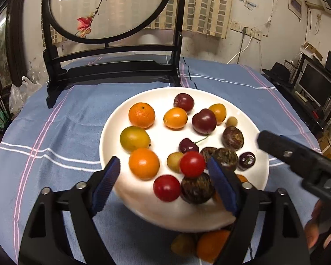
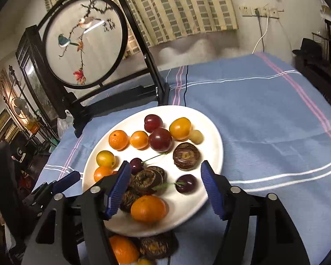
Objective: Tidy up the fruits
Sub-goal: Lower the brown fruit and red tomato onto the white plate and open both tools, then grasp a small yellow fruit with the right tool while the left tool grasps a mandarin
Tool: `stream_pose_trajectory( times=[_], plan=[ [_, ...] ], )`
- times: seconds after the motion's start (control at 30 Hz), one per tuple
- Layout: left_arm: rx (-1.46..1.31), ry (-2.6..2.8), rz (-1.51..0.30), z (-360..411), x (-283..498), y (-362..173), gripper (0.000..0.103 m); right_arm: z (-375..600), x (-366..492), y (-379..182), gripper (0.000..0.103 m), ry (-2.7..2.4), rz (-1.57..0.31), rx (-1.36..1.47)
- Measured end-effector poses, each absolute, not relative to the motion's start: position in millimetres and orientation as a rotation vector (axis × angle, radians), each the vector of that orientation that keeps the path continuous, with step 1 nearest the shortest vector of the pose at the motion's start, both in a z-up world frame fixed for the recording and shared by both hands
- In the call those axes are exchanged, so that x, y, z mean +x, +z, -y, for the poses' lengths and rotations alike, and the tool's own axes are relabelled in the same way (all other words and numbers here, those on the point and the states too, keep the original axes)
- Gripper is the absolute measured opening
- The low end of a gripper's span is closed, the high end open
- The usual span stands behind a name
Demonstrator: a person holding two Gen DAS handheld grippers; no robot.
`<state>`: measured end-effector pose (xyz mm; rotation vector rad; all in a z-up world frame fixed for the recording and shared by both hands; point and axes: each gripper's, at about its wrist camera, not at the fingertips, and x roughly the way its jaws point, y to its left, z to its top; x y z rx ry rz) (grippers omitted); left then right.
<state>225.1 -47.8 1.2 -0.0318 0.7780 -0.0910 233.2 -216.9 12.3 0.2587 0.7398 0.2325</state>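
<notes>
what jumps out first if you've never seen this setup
A white plate crowded with small fruit sits mid-table on a blue striped cloth: oranges at its left, dark plums at the back, a red cherry tomato near the front. Behind it stands a round embroidered bird screen in a black frame.

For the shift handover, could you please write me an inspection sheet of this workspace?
Surface: blue striped cloth over the table.
Job's things: round white plate of mixed fruit: orange tangerines, dark red plums, red cherry tomatoes, brown water chestnuts; more fruit below the near rim.
Clutter: round embroidered screen in black stand.
Grippers: left gripper and right gripper, jaws open over the plate, gripping nothing.
Cables: white cord from wall sockets.
Surroundings: striped curtain, crowded shelves.
</notes>
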Motion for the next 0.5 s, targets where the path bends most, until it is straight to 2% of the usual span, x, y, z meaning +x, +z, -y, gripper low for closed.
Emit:
stream_pose_trajectory(
  times=[0.27,0.5],
  plan=[
    [-0.037,-0.093,-0.785,38.2,203.7,3.4,0.093,215.2,184.0,1.7,0.070,0.266,-0.806,0.098],
    [-0.011,-0.085,-0.832,30.6,179.1,-15.1,0.094,197.1,162.1,-18.2,0.070,0.320,-0.880,-0.030]
  ],
)
